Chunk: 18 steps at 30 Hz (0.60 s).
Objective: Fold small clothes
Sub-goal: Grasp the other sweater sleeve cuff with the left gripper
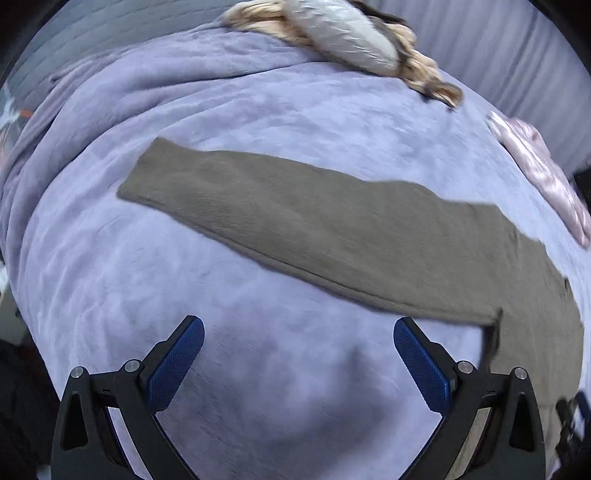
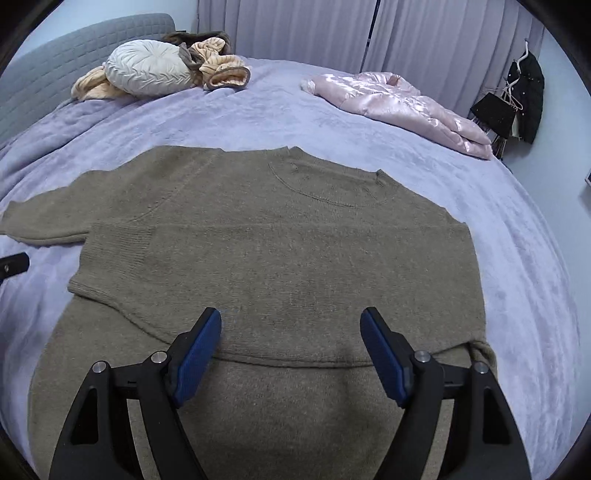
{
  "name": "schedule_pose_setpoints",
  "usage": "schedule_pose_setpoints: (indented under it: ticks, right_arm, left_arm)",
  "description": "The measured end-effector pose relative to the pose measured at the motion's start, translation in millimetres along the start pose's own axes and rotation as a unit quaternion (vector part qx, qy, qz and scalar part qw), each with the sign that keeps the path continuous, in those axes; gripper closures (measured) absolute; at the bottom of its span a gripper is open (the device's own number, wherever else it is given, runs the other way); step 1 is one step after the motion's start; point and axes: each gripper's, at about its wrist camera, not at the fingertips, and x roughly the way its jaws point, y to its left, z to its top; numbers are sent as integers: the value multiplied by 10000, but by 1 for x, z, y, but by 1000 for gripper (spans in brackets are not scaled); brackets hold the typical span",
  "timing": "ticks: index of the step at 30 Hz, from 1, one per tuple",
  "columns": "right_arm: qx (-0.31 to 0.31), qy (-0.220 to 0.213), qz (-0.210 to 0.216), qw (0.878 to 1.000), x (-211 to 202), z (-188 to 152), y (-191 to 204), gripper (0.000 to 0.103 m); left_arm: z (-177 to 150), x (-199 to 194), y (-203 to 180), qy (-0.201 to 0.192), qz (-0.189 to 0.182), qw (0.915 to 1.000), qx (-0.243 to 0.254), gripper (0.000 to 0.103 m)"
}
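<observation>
Olive sweater (image 2: 280, 236) lies flat on the bed (image 2: 517, 258), one sleeve folded across; left gripper (image 1: 298, 332) and right gripper (image 2: 291, 325) both spread, empty; outstretched sleeve (image 1: 295, 218) likely next.

Lavender-blanketed bed (image 2: 369, 147), grey headboard (image 2: 74, 55), pale curtains (image 2: 424, 37)

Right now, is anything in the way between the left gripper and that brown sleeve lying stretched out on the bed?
Nothing visible. The left gripper is open over bare blanket, and only that blanket lies between its fingers and the sleeve. The pillow and pink jacket sit beyond the sleeve, at the far edges.
</observation>
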Motion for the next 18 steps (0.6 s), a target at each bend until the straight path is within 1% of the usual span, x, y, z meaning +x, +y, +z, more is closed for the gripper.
schedule_pose_setpoints:
  ticks: [2, 4, 6, 7, 11, 13, 16, 17, 18]
  right_arm:
    - [-67, 13, 63, 10000, -7, -4, 2, 22]
    - [-104, 45, 104, 9999, -8, -6, 8, 22]
    - [-114, 77, 140, 9998, -10, -8, 14, 22]
    - [-134, 105, 156, 9997, -11, -9, 18, 22]
    - [-235, 169, 155, 9995, -13, -12, 34, 22]
    - [-270, 209, 147, 9993, -13, -13, 41, 22]
    - [-263, 294, 129, 9991, -15, -14, 46, 22]
    - [-264, 299, 120, 9991, -16, -14, 47, 22]
    - [-280, 305, 98, 9991, -17, -14, 47, 22]
  left_arm:
    - [14, 15, 35, 90, -108, 9987, -488, 0]
    - [27, 33, 66, 217, -298, 9951, -917, 0]
    - [33, 42, 86, 168, -573, 9902, -1266, 0]
    - [37, 46, 95, 120, -802, 9862, -1443, 0]
    - [50, 55, 111, -132, -1224, 9770, -1744, 0]
    - [57, 62, 121, -234, -1482, 9696, -1934, 0]
    - [70, 71, 127, -413, -1712, 9606, -2152, 1]
    - [74, 73, 126, -466, -1736, 9597, -2160, 11]
    - [78, 75, 125, -501, -1728, 9606, -2118, 20]
